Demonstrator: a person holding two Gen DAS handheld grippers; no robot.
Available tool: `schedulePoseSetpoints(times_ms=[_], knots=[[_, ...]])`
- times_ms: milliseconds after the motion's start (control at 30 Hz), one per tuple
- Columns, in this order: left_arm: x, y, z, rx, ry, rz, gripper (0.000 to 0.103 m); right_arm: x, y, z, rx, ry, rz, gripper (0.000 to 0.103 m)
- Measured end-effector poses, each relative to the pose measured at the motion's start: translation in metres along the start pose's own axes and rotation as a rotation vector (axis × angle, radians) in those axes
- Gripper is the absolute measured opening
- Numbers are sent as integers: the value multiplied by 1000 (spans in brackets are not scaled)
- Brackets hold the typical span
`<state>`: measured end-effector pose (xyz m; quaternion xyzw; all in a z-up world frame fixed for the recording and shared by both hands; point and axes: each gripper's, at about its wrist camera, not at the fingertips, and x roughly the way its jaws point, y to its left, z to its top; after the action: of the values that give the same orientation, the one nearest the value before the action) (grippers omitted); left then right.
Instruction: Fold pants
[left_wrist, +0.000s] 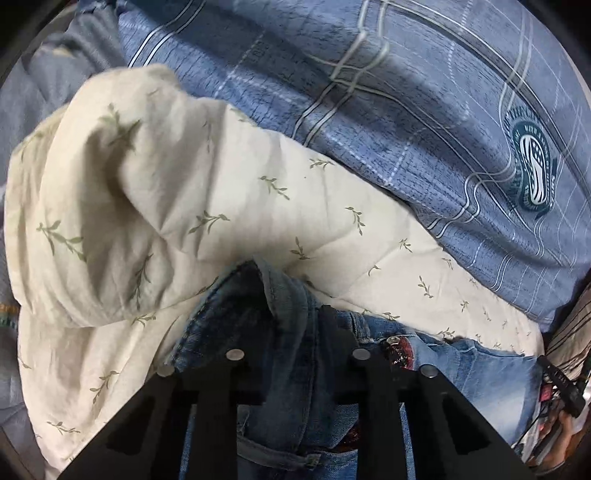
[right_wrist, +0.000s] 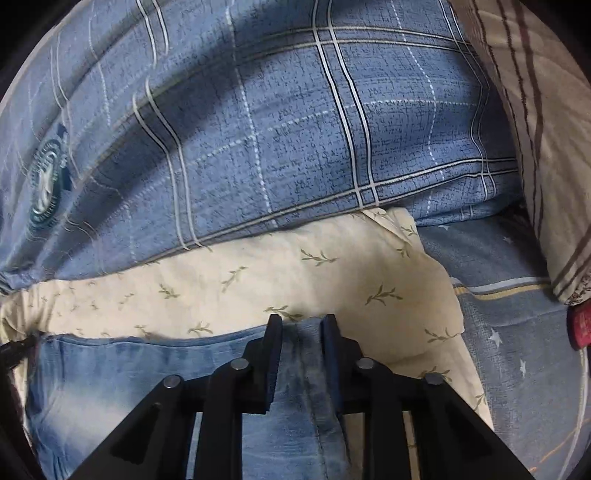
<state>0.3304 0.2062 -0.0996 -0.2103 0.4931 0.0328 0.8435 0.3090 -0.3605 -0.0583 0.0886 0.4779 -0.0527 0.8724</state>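
A: Denim sits right under both lenses. Left tongs (left_wrist: 291, 317) are clenched on a bunched ridge of the jeans (left_wrist: 461, 373) up at the waistband end; a belt loop and a pocket seam show below.

B: Right side?

A: Right tongs (right_wrist: 301, 325) are pinched on a flat fold of the same jeans, along a seam at the top edge. Fabric runs straight between the pads and the pads press it.

B: Where's the garment lying?

A: On a cream quilt with a leaf print (left_wrist: 221, 192) on the bed, with a blue plaid duvet (right_wrist: 295, 129) piled just behind. A striped pillow (right_wrist: 546, 110) is off to the right.

B: Long axis?

A: Across the views, I'd judge: one edge running from one grip to the other. In the right view the denim spreads leftward from the tongs, toward the other hand. Both hands are already on it, so neither is nearer.

B: Looks?

A: Faded, washed blue, darker at the seams, stiffish. A red patterned patch (left_wrist: 400, 350) sits by the waistband. The left end is crumpled, the right end smooth. Legs are out of view, so I can't tell the fold stage.
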Motion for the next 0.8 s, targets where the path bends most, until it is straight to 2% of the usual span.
schedulePoseSetpoints(times_ms=[67,233,433,633,800], knots=[[-5,-1,0,0,-14,-2,21,-2,4,-1,-26,-4,-15,17],[-34,-4,-4,18,-90,-18,19,-30,0,-1,0,-70,12,17],[-118,-5,-31,31,-218,-92,18,-89,-5,-17,69,-175,101,17],[-205,14,-102,12,-312,-167,19,-156,-27,-64,140,-259,200,17],[-238,41,-169,-8,-327,-198,19,-201,-51,-132,181,-284,261,17]])
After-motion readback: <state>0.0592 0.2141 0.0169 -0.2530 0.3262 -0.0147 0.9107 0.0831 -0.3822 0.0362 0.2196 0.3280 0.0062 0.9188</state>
